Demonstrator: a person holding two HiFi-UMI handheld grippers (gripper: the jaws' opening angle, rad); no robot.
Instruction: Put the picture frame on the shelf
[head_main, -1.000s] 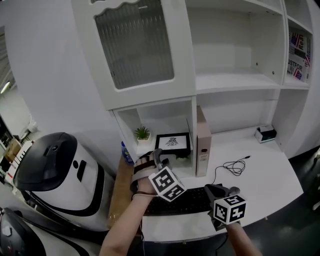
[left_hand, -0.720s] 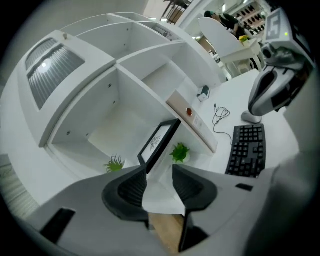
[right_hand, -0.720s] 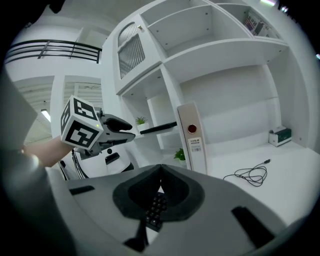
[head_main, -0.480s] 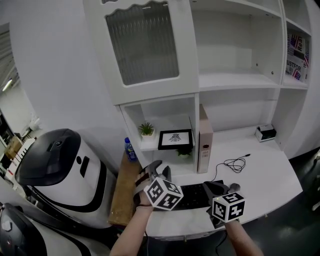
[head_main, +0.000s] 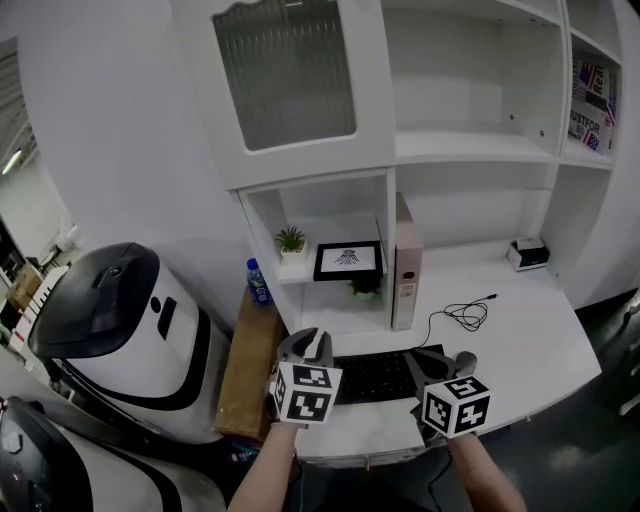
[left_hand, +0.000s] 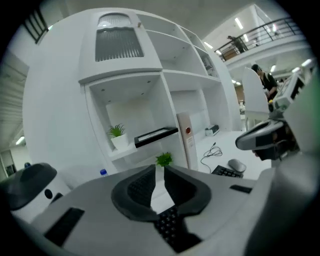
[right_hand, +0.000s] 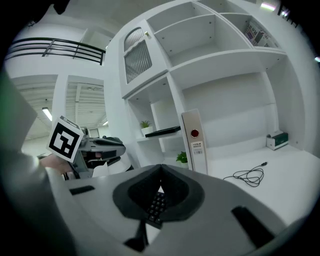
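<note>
My left gripper (head_main: 311, 343), jaws just closing to an empty slit, hangs well below the frame (head_main: 347, 260) on the shelf (head_main: 305, 273).

Binder (head_main: 407, 265) walls shelf (head_main: 305, 274) rt; front open.

Bright, even indoor light on the white shelf unit (head_main: 470, 150), with soft shadow only in its lower cubbies. Ceiling strip lights (left_hand: 239, 23) give small glare spots. Both gripper views are fisheye: straight edges bow, corners vignette dark and the near foreground is soft.
</note>
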